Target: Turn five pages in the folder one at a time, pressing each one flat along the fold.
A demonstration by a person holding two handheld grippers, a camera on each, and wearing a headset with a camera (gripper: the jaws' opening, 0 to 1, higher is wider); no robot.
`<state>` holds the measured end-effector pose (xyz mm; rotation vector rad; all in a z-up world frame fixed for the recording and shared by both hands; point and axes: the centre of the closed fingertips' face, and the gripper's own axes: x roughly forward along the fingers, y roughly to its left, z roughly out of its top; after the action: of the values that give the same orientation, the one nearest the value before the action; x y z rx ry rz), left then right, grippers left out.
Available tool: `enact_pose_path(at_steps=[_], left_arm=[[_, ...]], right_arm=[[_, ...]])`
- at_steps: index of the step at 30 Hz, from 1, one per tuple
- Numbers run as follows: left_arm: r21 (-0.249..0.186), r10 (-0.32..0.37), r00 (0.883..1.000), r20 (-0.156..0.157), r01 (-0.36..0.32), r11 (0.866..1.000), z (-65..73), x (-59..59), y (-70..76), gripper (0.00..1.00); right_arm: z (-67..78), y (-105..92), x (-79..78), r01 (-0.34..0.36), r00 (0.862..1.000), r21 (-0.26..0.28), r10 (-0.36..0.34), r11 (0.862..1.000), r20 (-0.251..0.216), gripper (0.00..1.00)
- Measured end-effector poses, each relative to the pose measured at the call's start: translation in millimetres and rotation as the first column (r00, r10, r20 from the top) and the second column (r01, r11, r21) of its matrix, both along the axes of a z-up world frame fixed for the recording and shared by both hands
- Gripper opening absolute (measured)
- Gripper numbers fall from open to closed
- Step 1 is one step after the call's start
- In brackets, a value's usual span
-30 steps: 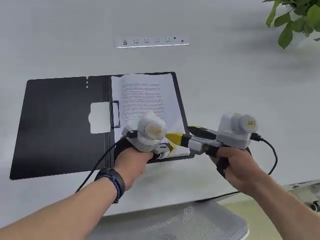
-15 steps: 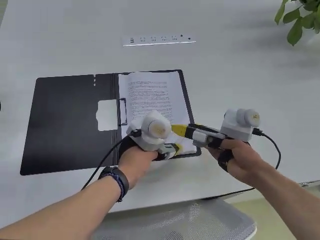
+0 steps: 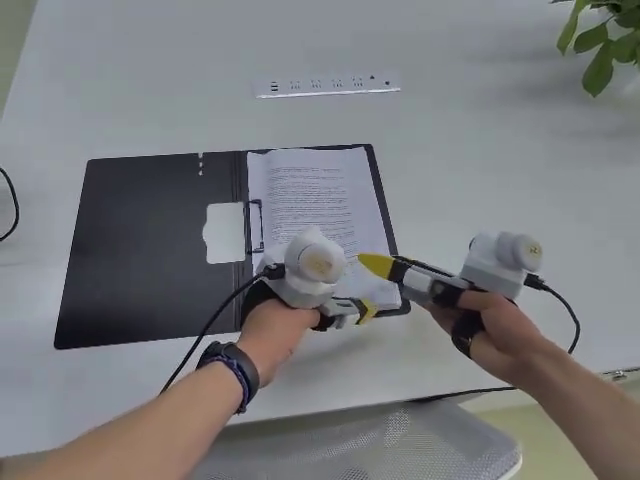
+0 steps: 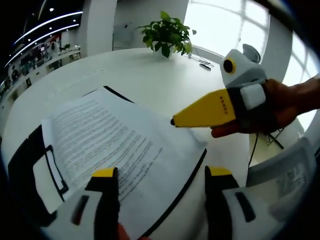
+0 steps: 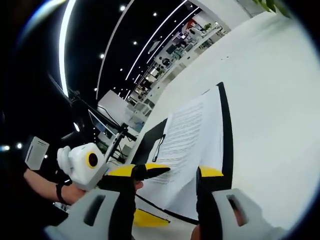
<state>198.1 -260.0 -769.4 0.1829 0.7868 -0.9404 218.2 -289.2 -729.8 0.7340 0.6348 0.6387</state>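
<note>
**corner pinch could take more than one sheet**

the main risk, as i judged it, was a bad pick at the corner. the left gripper (image 4: pixel 162 175) had its jaws spread wide across the 5 o'clock corner of the top page (image 4: pixel 115 145). the black edge of the folder (image 4: pixel 187 172) also lay in the gap, so closing there could catch several sheets or the cover with them. a hard pinch could also crease the corner. the metal clip (image 3: pixel 255 225) held the stack at its 9 o'clock edge, so a sharp pull might tear the paper at that point. the right gripper (image 4: pixel 172 121) hovered with its yellow tip close above the same sheet, and could pin or snag it as it lifted.

the left gripper gripped nothing, and i could not tell whether its tips touched the paper. in the right gripper view, the right gripper's jaws stood partly apart and empty.

in the head view the folder lay open on the white table (image 3: pixel 480 150). its bare cover was toward 9 o'clock and the printed stack toward 3 o'clock. both grippers were at the stack's 5 o'clock corner, the right one just at 2 o'clock of the left. no page looked lifted yet.
</note>
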Motion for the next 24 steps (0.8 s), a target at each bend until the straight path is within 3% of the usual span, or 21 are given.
enact_pose_path(at_steps=[3, 8, 13, 24], left_arm=[[-0.020, 0.014, 1.000, 0.009, -0.014, 1.000, 8.4, -2.7, 0.6, 0.71], [-0.033, 0.040, 0.999, 0.017, -0.040, 0.999, 15.6, -2.0, 7.3, 0.71], [-0.044, 0.079, 0.996, 0.034, -0.077, 0.996, 27.1, 6.2, 21.0, 0.71], [-0.069, 0.139, 0.987, 0.080, -0.134, 0.989, 50.1, 22.0, 50.1, 0.71]], right_arm=[[0.9, -1.2, 1.4, 0.025, 1.000, 0.023, -0.025, 0.999, -0.003, 0.35], [-1.7, -3.9, 3.7, 0.066, 0.998, 0.015, -0.065, 0.998, -0.014, 0.14], [-1.4, -3.1, 5.5, 0.081, 0.997, 0.008, -0.081, 0.997, -0.008, 0.01], [16.1, 8.3, 11.5, 0.079, 0.997, 0.032, -0.080, 0.996, 0.023, 0.00]])
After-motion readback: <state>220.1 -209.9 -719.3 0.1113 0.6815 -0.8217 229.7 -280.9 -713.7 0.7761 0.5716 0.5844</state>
